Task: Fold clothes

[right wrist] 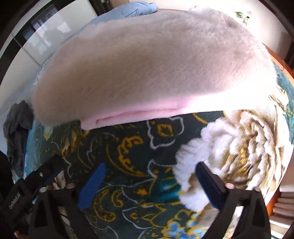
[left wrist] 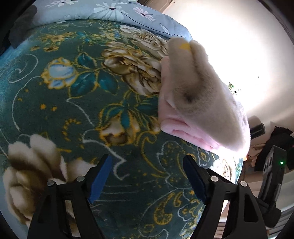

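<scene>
A fluffy beige garment with a pink lining (left wrist: 198, 95) lies folded in a thick stack on the floral green blanket (left wrist: 73, 103). In the right wrist view it (right wrist: 150, 69) fills the upper half, its pink folded edge facing me. My left gripper (left wrist: 147, 172) is open and empty, just short of the garment's near corner. My right gripper (right wrist: 148, 180) is open and empty, a short way in front of the pink edge, over the blanket (right wrist: 128, 147). The other gripper (right wrist: 36, 180) shows at the lower left of the right wrist view.
A light blue floral quilt (left wrist: 114, 12) lies at the far side of the bed. A dark grey cloth (right wrist: 16, 125) sits at the blanket's left edge. The bed's wooden edge (right wrist: 283, 68) runs along the right. Bright window glare fills the left view's upper right.
</scene>
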Demonstrator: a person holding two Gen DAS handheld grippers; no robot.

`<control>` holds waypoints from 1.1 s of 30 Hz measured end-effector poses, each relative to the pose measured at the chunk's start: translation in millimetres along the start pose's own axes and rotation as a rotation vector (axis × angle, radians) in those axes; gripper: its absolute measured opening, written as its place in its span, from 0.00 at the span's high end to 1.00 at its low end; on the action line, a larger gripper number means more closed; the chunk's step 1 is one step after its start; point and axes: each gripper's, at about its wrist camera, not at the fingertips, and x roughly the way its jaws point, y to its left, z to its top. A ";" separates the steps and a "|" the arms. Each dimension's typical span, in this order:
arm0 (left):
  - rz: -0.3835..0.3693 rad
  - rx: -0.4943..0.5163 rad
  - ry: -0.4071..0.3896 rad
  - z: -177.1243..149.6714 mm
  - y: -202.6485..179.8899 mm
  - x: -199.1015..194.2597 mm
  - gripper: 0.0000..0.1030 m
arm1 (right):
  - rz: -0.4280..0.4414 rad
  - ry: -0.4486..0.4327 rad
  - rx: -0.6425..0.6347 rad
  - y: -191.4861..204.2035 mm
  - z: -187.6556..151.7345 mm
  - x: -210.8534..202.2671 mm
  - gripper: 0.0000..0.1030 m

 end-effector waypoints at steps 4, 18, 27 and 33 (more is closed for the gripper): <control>0.004 0.003 -0.025 0.3 2.0 -5.4 0.20 | -0.040 -0.017 -0.018 10.6 -0.2 -2.4 0.00; 0.040 0.067 -0.020 -13.6 -5.8 -20.0 0.16 | -0.080 -0.004 0.073 32.6 -20.5 -8.7 0.00; 0.109 0.147 0.045 -28.5 -13.6 -17.3 0.16 | -0.150 0.036 0.077 20.9 -42.7 -9.3 0.00; 0.125 0.141 0.095 -34.3 -10.8 -13.1 0.15 | -0.151 0.053 0.067 18.0 -49.8 -7.1 0.00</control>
